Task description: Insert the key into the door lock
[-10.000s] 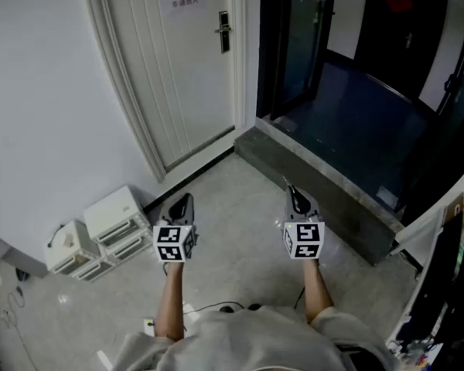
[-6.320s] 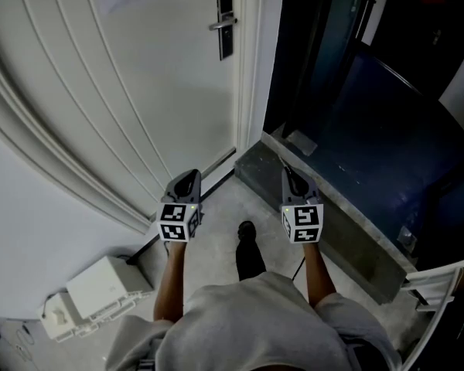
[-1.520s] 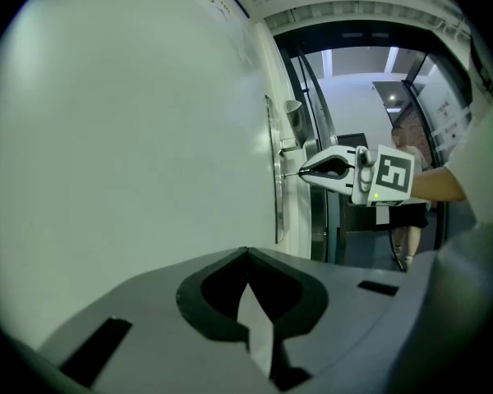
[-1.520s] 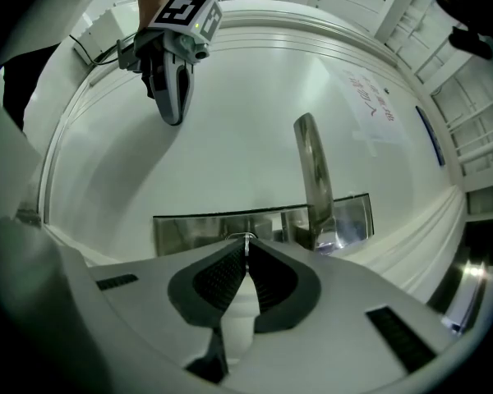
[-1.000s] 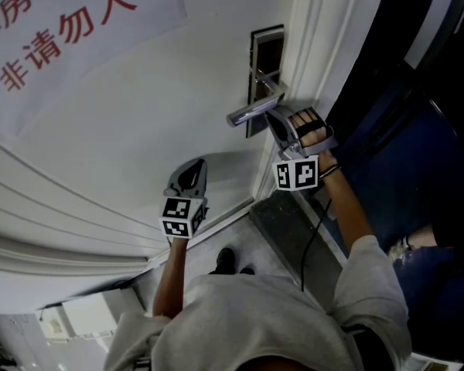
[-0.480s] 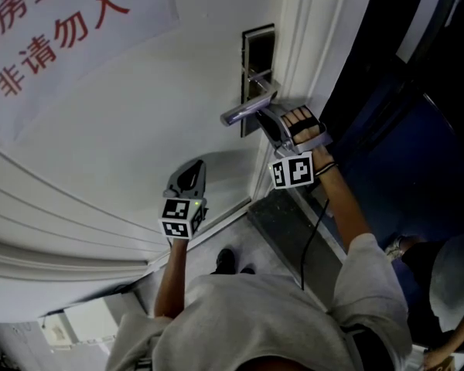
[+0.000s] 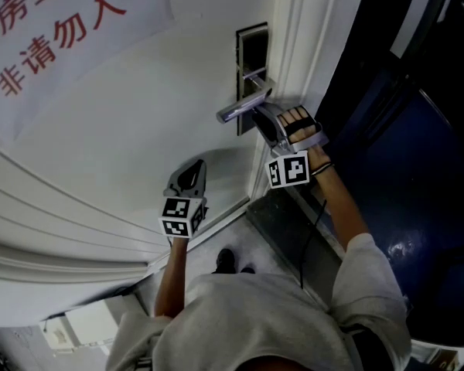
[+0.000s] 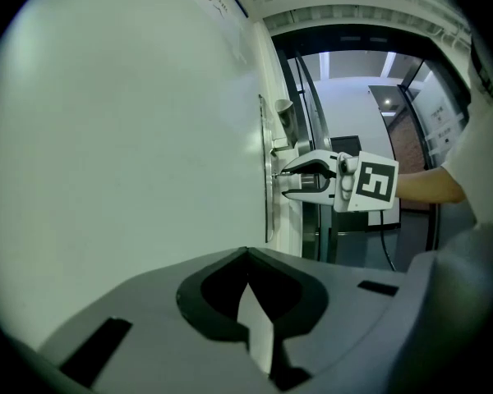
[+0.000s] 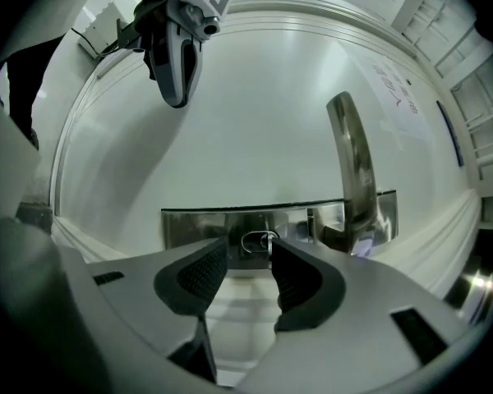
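The key (image 9: 259, 241) is sitting in the lock plate (image 9: 189, 224), its long axis pointing straight out at the right gripper (image 9: 248, 251). That gripper's jaws have just been opening wide and are flanking the key's head. The handle (image 9: 355, 154) is crowding one side, while the room behind is lying open. The left gripper (image 8: 246, 254), pinched together and empty, is hanging well apart by the door (image 8: 107, 138).

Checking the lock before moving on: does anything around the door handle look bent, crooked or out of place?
Nothing stands out. The lock plate lies flat on the door, the handle looks intact, and the right gripper has just been opening its jaws, its pads pressing on nothing.
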A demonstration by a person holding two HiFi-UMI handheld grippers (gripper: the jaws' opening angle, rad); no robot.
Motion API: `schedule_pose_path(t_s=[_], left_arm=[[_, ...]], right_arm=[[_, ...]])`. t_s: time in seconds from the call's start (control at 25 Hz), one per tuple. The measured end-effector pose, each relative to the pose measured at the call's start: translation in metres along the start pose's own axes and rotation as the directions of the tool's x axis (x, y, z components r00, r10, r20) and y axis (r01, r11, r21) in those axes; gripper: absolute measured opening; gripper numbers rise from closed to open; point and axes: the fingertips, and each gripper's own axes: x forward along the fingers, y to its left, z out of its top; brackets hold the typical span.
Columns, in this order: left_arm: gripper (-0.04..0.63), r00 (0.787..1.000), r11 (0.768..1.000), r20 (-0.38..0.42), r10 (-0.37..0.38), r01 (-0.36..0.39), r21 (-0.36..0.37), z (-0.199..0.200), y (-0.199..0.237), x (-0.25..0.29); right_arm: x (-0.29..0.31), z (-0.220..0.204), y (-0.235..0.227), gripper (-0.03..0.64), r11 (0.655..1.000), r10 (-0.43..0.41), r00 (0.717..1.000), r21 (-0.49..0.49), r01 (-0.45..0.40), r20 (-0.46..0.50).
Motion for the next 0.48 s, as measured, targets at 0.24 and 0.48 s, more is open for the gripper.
schedule_pose_path(t_s=[0.24, 0.48], left_arm=[[0.017, 1.000, 1.000, 0.000, -0.021, 0.021, 0.001, 0.000, -0.008, 0.001], [0.017, 0.999, 0.999, 0.002, -0.049, 0.049, 0.002, 0.001, -0.021, 0.006]], right_arm=[[-0.022, -0.007, -0.002, 0.173, 0.999, -0.025, 0.999, 0.043, 0.026, -0.029], [-0.047, -0.014, 0.004, 0.151, 0.997, -0.037, 0.998, 0.070, 0.040, -0.052]])
